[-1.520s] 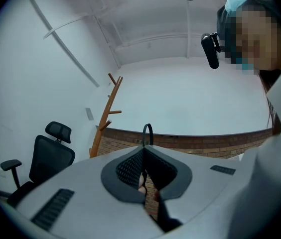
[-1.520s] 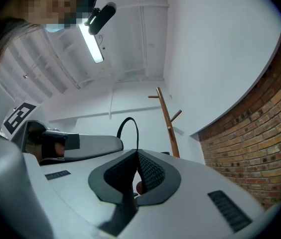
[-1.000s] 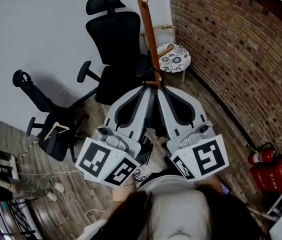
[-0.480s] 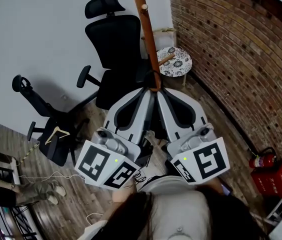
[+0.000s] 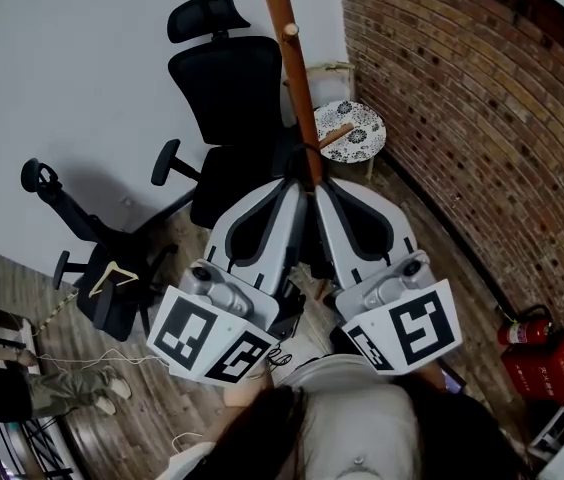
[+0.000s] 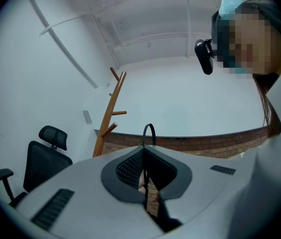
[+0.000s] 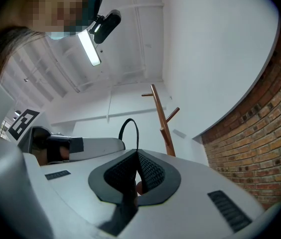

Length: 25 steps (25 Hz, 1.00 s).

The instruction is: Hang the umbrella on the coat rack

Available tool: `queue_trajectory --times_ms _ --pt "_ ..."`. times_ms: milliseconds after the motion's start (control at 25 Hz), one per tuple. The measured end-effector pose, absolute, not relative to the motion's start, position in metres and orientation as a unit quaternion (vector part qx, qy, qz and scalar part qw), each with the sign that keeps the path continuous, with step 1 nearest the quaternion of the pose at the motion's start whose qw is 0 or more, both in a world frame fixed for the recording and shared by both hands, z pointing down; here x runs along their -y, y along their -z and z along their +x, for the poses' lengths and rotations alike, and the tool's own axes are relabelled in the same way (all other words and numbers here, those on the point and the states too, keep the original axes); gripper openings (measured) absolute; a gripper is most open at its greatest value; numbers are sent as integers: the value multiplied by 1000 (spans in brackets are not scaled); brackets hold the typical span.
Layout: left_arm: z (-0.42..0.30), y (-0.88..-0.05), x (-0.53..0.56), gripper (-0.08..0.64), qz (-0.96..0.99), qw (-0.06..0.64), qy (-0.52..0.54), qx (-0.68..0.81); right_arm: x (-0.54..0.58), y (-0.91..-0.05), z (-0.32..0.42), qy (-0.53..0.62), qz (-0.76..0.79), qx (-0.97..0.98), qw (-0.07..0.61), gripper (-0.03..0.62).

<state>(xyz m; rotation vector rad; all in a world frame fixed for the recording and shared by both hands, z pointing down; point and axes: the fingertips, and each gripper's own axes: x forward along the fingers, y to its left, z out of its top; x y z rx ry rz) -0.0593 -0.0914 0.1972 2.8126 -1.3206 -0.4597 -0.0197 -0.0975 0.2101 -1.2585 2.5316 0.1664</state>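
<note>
The wooden coat rack [image 5: 297, 78] rises in front of me, with a short peg [image 5: 289, 30] high up and another peg [image 5: 334, 136] lower on the right. My left gripper [image 5: 297, 186] and right gripper [image 5: 322, 186] meet tip to tip at the pole. Each is shut on the umbrella's thin black strap. Its loop [image 6: 149, 132] stands up above the left gripper [image 6: 143, 151], and the loop [image 7: 129, 129] shows again above the right gripper [image 7: 137, 156]. The rack [image 6: 108, 118] [image 7: 161, 118] stands beyond both. The umbrella's body is hidden under the grippers.
A black office chair [image 5: 232, 98] stands behind the rack, and a second chair [image 5: 92, 238] with a hanger [image 5: 110, 270] on it is at the left. A round patterned stool [image 5: 354, 123] sits by the brick wall [image 5: 462, 98]. A fire extinguisher [image 5: 524, 313] is low right.
Both grippers stay pressed together at the pole and have drifted slightly down the picture as the head view shifted. Their hold on the strap looks the same.
</note>
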Motion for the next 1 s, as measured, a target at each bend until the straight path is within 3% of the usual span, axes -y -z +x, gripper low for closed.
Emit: queue_trajectory --times_ms 1000 --pt "-66 -172 175 9 893 -30 156 421 184 -184 -23 -76 -430 -882 176 35"
